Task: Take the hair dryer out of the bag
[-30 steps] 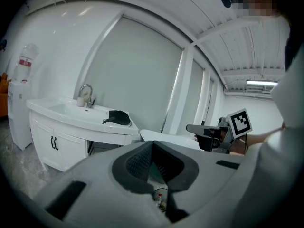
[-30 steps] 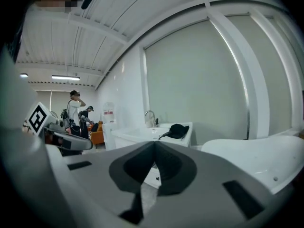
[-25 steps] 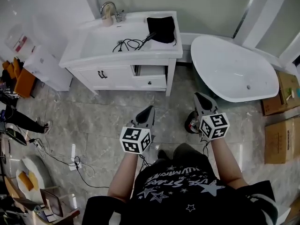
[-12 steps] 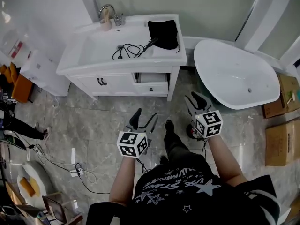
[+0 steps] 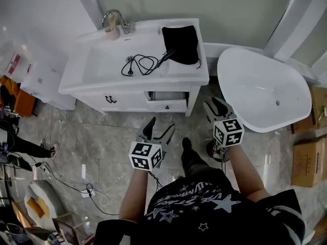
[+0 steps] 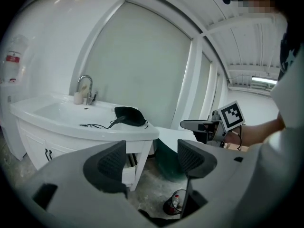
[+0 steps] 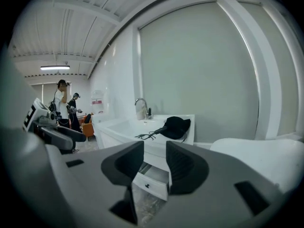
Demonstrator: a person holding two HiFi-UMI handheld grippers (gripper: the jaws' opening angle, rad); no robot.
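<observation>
A black bag [image 5: 181,41] lies on the right end of the white vanity top [image 5: 92,83]. The hair dryer's black handle [image 5: 166,55] pokes out of the bag's mouth, and its coiled cord [image 5: 140,63] trails left beside the basin. Both grippers hang over the floor in front of the vanity, well short of the bag. My left gripper [image 5: 159,130] is opening, its jaws wide with nothing between them. My right gripper [image 5: 216,106] is also opening and empty. The bag [image 6: 129,116] shows beyond my left gripper [image 6: 152,158], and the bag [image 7: 176,126] shows above my right gripper [image 7: 154,163].
A white bathtub [image 5: 260,86] stands right of the vanity. A small drawer [image 5: 166,104] under the bag is pulled out. A faucet [image 5: 115,19] is at the basin's back. Cardboard boxes [image 5: 305,162] sit at far right, and cables [image 5: 84,188] run across the floor at left.
Both grippers have moved forward toward the vanity as the person stepped closer. Their jaws, shut a second ago, now stand apart.
</observation>
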